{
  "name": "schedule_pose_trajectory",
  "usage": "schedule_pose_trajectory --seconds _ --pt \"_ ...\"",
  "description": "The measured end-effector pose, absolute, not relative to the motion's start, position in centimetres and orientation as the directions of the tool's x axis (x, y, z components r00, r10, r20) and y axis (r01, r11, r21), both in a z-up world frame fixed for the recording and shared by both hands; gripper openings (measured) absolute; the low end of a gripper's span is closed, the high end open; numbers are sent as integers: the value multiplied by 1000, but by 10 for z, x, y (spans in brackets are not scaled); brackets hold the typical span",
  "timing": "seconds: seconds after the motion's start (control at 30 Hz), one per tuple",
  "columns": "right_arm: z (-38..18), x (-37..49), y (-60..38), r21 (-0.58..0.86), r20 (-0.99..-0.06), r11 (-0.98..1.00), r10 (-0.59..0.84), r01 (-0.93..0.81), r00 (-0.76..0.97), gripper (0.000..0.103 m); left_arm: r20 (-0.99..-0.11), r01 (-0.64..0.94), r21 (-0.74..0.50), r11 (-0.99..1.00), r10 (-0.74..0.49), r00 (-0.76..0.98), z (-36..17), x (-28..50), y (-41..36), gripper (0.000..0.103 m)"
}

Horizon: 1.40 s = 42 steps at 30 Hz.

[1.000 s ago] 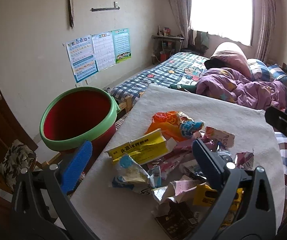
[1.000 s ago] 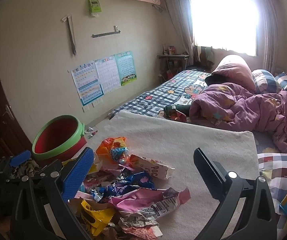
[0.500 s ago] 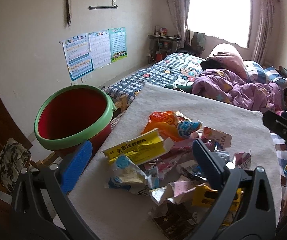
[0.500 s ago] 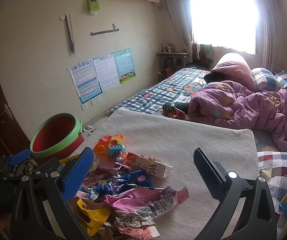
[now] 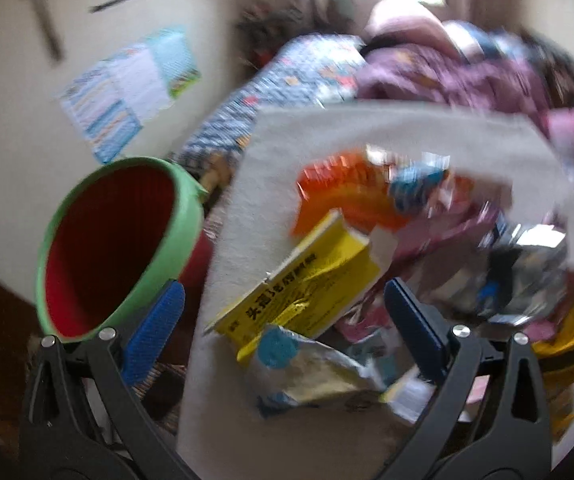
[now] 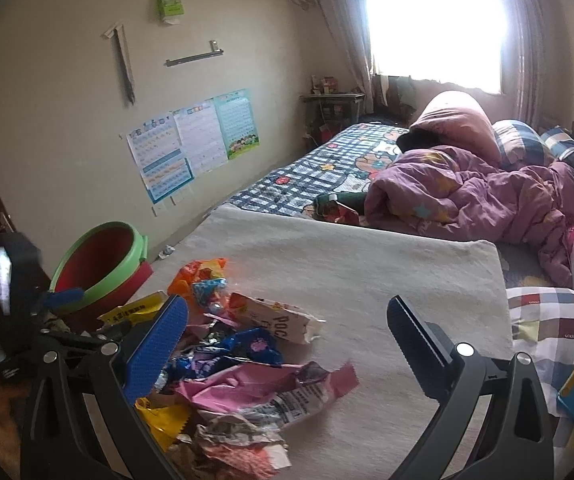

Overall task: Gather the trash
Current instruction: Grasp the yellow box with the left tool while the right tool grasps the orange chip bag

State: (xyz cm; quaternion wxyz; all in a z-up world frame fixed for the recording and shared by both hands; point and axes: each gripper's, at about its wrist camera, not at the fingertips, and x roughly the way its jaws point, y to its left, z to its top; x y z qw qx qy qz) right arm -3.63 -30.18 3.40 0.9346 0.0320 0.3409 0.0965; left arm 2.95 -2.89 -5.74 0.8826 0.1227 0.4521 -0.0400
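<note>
Approach matters most here: the left gripper (image 5: 283, 312), its fingers spread wide and holding nothing, should come down square over the flat yellow cardboard box with black lettering (image 5: 307, 284) and pinch its long edges, not the crinkly silver-and-blue wrapper (image 5: 307, 364) lying just beneath; the left view is smeared, so the box's exact tilt is probably best judged closer in; the box lies between the two blue pads, nearer the right one, on the beige fleece mat (image 5: 367, 128); the red bucket with a green rim (image 5: 115, 240) stands just left of the mat; the right gripper (image 6: 287, 340) hangs splayed and empty above the heap of crumpled wrappers (image 6: 247, 380).
</note>
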Motion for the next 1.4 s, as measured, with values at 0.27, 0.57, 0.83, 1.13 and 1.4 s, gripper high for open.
schedule_pose_trajectory --seconds 0.27,0.57,0.83,1.13,1.4 --pt "26 -36 -318 127 -640 983 184 -133 746 96 -869 275 167 947 9 494 -90 60 -32 89" --pt "22 -18 -308 172 -658 963 271 -210 702 96 -873 217 50 975 -63 483 -83 49 -23 32" --pt "19 45 -282 278 -705 887 449 -369 549 87 -827 50 -46 998 -67 559 -51 20 -13 30" --pt "-4 88 -242 275 -780 818 497 -506 381 78 -764 -126 -126 984 -16 645 -20 -13 0 30" --pt "-30 106 -199 236 -836 852 423 -467 348 78 -746 -73 -164 984 -75 661 -20 -35 23 30"
